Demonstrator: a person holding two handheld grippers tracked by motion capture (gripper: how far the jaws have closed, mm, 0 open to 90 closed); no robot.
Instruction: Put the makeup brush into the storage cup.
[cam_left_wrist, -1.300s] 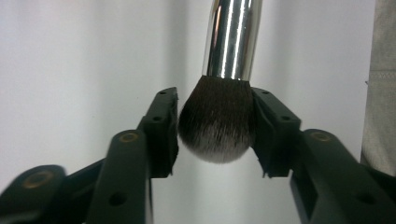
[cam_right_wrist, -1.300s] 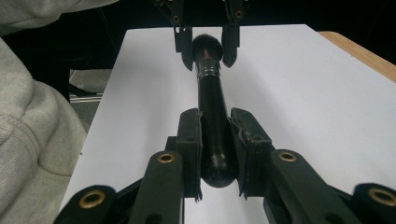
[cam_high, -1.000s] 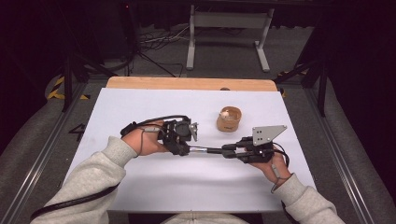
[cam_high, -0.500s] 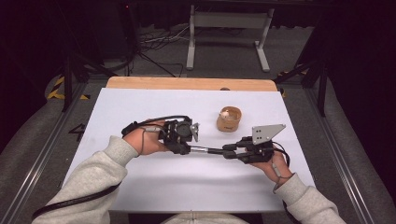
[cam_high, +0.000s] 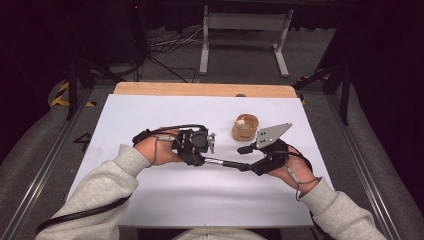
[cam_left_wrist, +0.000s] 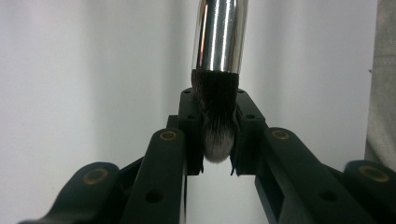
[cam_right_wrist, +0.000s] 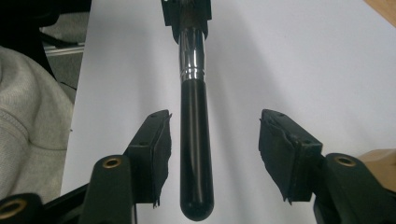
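A makeup brush (cam_high: 227, 163) with a black handle (cam_right_wrist: 196, 154) and a chrome ferrule (cam_left_wrist: 219, 32) lies level above the white table cover, between my two grippers. My left gripper (cam_high: 204, 158) is shut on its dark bristle head (cam_left_wrist: 217, 135), with both pads pressed against the hairs. My right gripper (cam_high: 244, 158) has just been opening. In the right gripper view its jaws (cam_right_wrist: 215, 119) stand apart on either side of the handle. The left pad sits close beside the handle and the right pad is well off it.
A small round wooden cup (cam_high: 245, 127) with something pale inside stands just behind the right gripper, and its edge (cam_right_wrist: 380, 158) also shows in the right gripper view. The white sheet (cam_high: 150, 110) covers the table up to a bare wooden strip (cam_high: 200, 89) at the back.
The right gripper's jaws have spread apart off the brush handle and that hand has lifted a little. The left gripper has stayed put, clamped on the bristles.
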